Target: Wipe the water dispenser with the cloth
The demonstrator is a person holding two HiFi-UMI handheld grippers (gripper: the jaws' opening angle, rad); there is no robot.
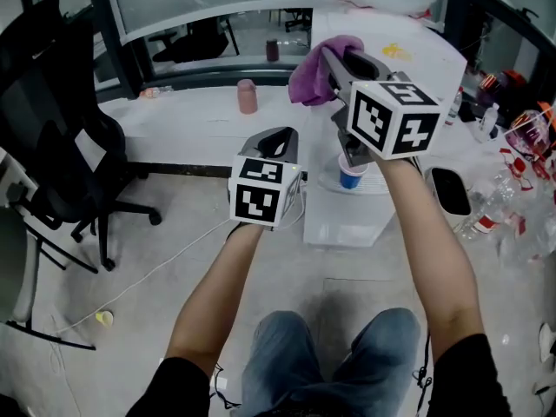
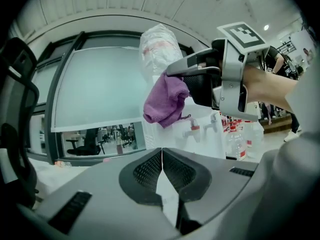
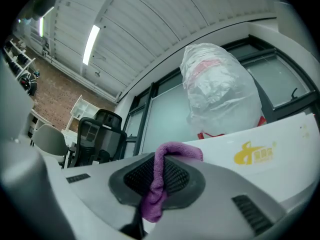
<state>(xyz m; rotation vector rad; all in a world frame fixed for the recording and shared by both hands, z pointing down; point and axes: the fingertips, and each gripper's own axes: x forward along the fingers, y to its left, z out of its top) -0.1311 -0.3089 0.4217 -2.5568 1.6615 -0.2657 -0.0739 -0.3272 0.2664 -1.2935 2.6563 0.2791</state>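
Observation:
The white water dispenser [image 1: 417, 55] stands ahead at the right, with a bagged bottle [image 3: 220, 91] on top and a yellow logo on its upper front. My right gripper [image 1: 325, 56] is shut on a purple cloth [image 1: 311, 75], held up beside the dispenser's top left edge. In the right gripper view the cloth [image 3: 156, 186] hangs pinched between the pads. My left gripper [image 1: 278, 135] is lower and to the left, shut with nothing in it. The left gripper view shows its jaws touching, with the cloth [image 2: 167, 101] and the dispenser's taps [image 2: 195, 129] beyond.
A blue cup [image 1: 351, 177] sits on the dispenser's drip tray. A pink cup [image 1: 248, 96] stands on the white ledge behind. A black office chair [image 1: 52, 146] is at the left. Plastic bottles [image 1: 486, 211] and clutter lie at the right. A cable runs across the floor.

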